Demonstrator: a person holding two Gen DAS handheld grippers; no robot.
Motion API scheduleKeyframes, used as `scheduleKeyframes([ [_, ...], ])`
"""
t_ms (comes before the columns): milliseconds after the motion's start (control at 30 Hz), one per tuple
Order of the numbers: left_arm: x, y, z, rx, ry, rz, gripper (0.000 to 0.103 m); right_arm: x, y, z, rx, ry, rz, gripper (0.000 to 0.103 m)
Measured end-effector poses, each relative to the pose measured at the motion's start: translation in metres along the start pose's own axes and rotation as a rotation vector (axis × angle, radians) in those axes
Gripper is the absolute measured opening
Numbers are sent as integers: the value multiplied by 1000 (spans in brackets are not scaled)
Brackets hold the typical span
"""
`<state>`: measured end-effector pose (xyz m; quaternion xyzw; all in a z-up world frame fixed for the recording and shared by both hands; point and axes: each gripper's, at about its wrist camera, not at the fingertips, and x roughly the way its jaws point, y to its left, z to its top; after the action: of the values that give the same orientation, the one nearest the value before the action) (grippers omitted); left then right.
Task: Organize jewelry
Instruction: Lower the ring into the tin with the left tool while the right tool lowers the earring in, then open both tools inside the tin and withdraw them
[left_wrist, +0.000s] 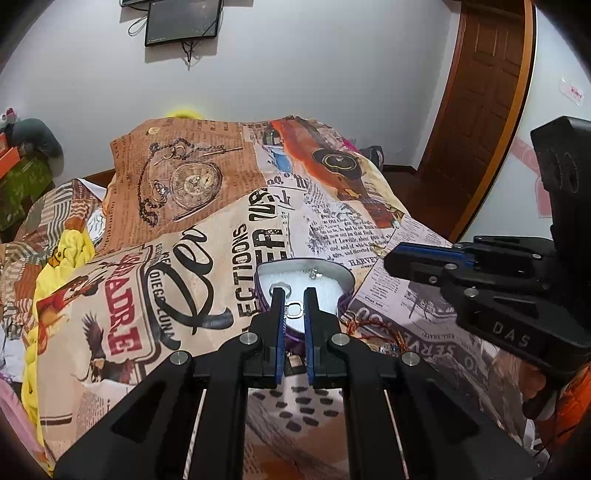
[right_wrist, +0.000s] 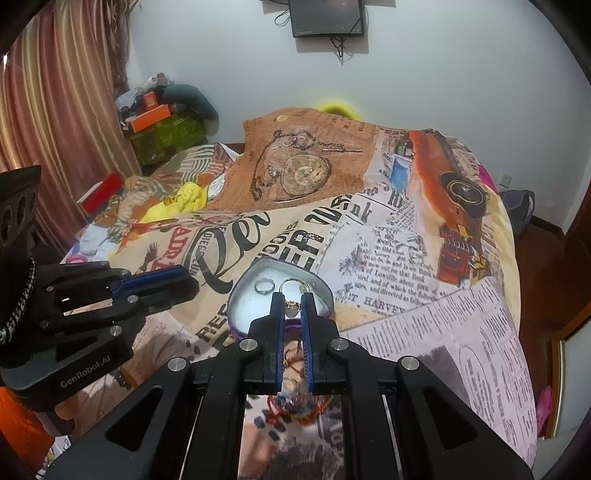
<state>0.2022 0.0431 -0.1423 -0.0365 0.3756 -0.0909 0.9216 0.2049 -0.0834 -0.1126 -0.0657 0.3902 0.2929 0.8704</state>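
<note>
A: Both grippers hang above the bed here, and the heart-shaped tin (right_wrist: 280, 295) sits right ahead of them on the printed bedspread (right_wrist: 406, 240).

B: The left gripper (left_wrist: 294, 295) has its jaws together on nothing, tips over the near edge of the tin. The right gripper (right_wrist: 293, 299) is drawn together too, empty as far as I can see.

A: Count it up: one tin with white padding, a silver ring (right_wrist: 264, 285) ahead-left of the right gripper, and a gold ring with a pale stone (right_wrist: 291, 306) just past its tips. Two rings in.

B: And a tangle of red-and-gold bracelets (right_wrist: 295, 406) beneath the right gripper, outside the tin. I can't count those.

A: So I'd judge we're between picks. Next calls for opening one gripper and dropping onto that tangle.
</note>
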Motion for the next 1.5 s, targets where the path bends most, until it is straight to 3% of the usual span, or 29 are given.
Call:
scheduleKeyframes([
  [700,57,4,-1,-19,92,-44,7,59,-12,-2,6,113,63,8],
  [1500,35,12,4,-45,72,-18,8,61,-4,-1,-45,156,84,9],
])
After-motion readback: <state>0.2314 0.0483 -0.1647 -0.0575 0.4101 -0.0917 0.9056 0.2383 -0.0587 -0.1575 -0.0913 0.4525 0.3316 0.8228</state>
